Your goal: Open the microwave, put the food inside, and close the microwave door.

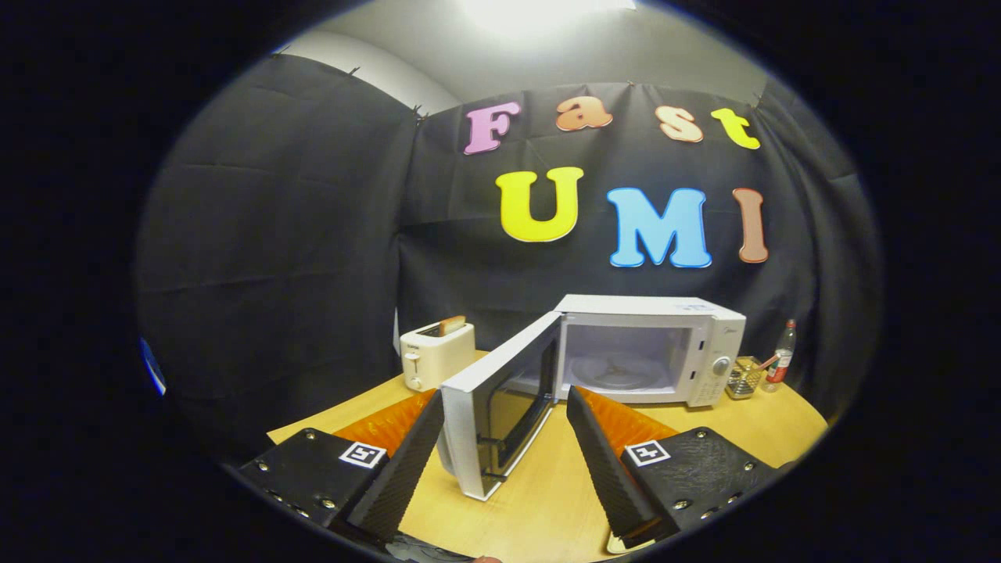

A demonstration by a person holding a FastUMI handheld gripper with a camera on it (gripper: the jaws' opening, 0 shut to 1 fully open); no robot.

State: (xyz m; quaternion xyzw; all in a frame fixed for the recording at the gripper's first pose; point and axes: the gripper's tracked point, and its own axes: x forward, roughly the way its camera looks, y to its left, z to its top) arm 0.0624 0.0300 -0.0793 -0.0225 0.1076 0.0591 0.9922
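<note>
A white microwave [653,348] stands on the wooden table [751,426] beyond my fingers. Its door [496,403] is swung wide open toward me, and its free edge sits between my two fingers. The cavity shows a glass turntable [618,374] with nothing on it. My gripper [504,403] is open, held back from the microwave, with the fingers apart on either side of the door's edge and pressing on nothing.
A white toaster [435,353] with a slice of bread in it stands left of the microwave. Right of the microwave are a small wire basket [744,378] and a bottle [780,360]. Black cloth walls close the table behind and left.
</note>
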